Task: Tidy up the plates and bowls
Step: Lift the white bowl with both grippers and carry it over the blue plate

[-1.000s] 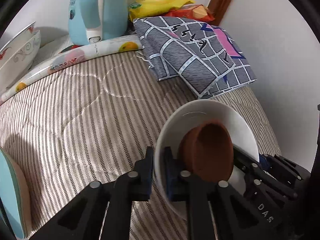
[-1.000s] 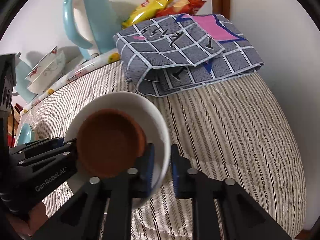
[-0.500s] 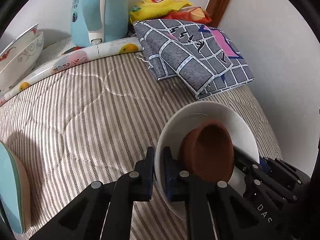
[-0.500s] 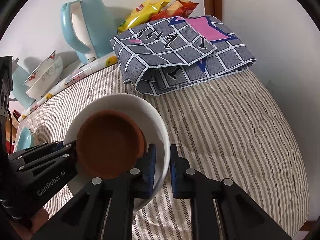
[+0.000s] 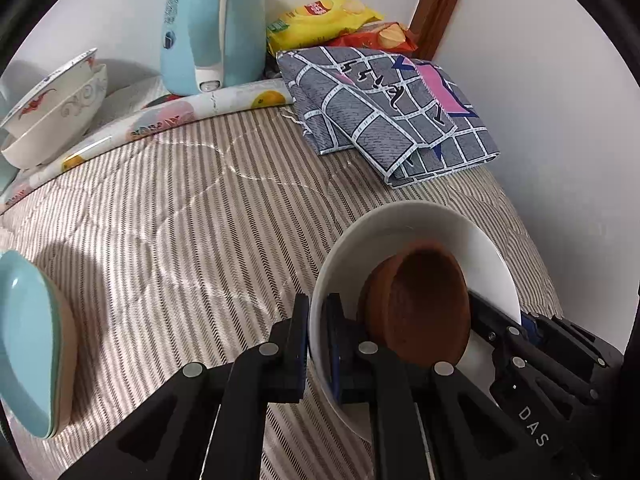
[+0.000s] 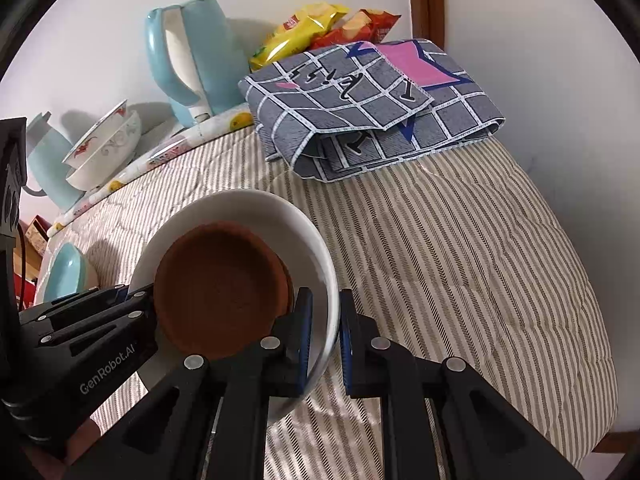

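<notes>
Big striped quilt (image 5: 168,240) filling most of both views, soft and bumpy. Folded grey checked cloth (image 5: 392,120) lying on it, upper right of the frame, with a pink patch on top. Tall light blue kettle (image 5: 212,24) standing at the top, left of the cloth. Long flowery mat (image 5: 168,114) running under the kettle toward the left edge.

White bowl (image 5: 404,232) low in the frame, lower right in the left wrist view (image 6: 248,208) and lower left in the right wrist view, held over the quilt. Brown bowl (image 5: 420,308) sitting inside the white bowl, tipped against its side.

Left gripper (image 5: 318,340) pinched tight on the white bowl's near rim, one finger inside and one outside. Right gripper (image 6: 324,340) pinched tight on the rim at the other side, the same way.

Two white patterned bowls (image 5: 52,116) stacked at the upper left, resting on the mat. Light blue plate (image 5: 28,340) at the left edge, standing on its side on the quilt. Yellow snack bag (image 5: 320,16) and red snack bag (image 5: 380,38) at the top, behind the cloth.
</notes>
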`<action>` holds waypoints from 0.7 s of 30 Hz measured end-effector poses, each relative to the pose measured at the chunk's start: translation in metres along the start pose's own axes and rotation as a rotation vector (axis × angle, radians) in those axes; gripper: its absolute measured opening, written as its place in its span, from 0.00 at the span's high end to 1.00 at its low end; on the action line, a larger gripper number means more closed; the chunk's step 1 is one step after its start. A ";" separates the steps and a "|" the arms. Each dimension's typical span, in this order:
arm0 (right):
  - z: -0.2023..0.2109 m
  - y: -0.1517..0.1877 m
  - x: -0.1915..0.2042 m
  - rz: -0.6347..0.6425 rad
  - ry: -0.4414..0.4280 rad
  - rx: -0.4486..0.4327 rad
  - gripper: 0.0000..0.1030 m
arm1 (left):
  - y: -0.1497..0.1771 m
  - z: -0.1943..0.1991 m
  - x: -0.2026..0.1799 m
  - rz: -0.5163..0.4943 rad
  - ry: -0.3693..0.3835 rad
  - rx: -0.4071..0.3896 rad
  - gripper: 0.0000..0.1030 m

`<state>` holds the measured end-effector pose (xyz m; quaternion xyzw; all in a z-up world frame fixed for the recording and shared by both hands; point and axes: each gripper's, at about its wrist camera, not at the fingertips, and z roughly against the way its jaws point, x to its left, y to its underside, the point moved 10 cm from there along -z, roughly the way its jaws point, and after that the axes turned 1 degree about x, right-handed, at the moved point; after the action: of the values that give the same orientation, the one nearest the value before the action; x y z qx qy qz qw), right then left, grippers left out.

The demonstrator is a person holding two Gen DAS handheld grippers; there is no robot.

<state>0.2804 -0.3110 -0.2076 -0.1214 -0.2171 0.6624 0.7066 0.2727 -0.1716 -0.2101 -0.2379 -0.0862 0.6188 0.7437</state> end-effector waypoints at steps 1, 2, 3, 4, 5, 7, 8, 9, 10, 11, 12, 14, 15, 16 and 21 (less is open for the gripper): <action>0.002 0.000 0.001 0.000 0.000 -0.002 0.88 | 0.000 0.003 0.001 0.002 -0.001 -0.005 0.91; 0.005 0.000 0.002 0.001 -0.001 -0.006 0.88 | 0.000 0.006 0.001 0.002 -0.002 -0.008 0.91; 0.007 0.000 0.003 0.003 -0.002 -0.008 0.88 | 0.000 0.010 0.001 0.004 -0.001 -0.013 0.91; 0.010 0.001 0.005 0.004 -0.003 -0.009 0.88 | 0.000 0.013 0.001 0.004 0.001 -0.016 0.91; 0.012 0.001 0.005 0.004 -0.004 -0.010 0.88 | 0.000 0.015 0.002 0.004 0.002 -0.019 0.91; 0.018 0.000 0.008 0.006 -0.006 -0.021 0.88 | -0.001 0.021 0.002 0.004 0.000 -0.029 0.91; 0.020 0.000 0.009 0.009 -0.007 -0.023 0.88 | -0.001 0.023 0.002 0.005 -0.001 -0.031 0.91; 0.021 -0.001 0.010 0.010 -0.007 -0.024 0.88 | -0.001 0.025 0.003 0.004 -0.003 -0.034 0.91; 0.024 -0.001 0.012 0.013 -0.008 -0.029 0.88 | -0.002 0.027 0.003 0.005 -0.004 -0.036 0.91; 0.026 -0.002 0.013 0.015 -0.008 -0.031 0.88 | -0.002 0.029 0.004 0.007 -0.004 -0.039 0.91; 0.028 -0.002 0.015 0.018 -0.008 -0.034 0.88 | -0.002 0.032 0.005 0.008 -0.005 -0.043 0.91; 0.032 -0.003 0.019 0.023 -0.007 -0.039 0.88 | -0.004 0.036 0.006 0.008 -0.007 -0.050 0.91; 0.033 -0.003 0.020 0.024 -0.007 -0.041 0.88 | -0.004 0.038 0.007 0.008 -0.007 -0.052 0.91; 0.035 -0.003 0.021 0.024 -0.009 -0.045 0.88 | -0.005 0.041 0.008 0.010 -0.007 -0.055 0.91; 0.043 -0.007 0.028 0.031 -0.013 -0.061 0.88 | -0.006 0.050 0.012 0.016 -0.004 -0.070 0.91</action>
<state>0.2677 -0.2887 -0.1625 -0.1419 -0.2397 0.6672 0.6908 0.2590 -0.1482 -0.1657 -0.2632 -0.1072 0.6219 0.7297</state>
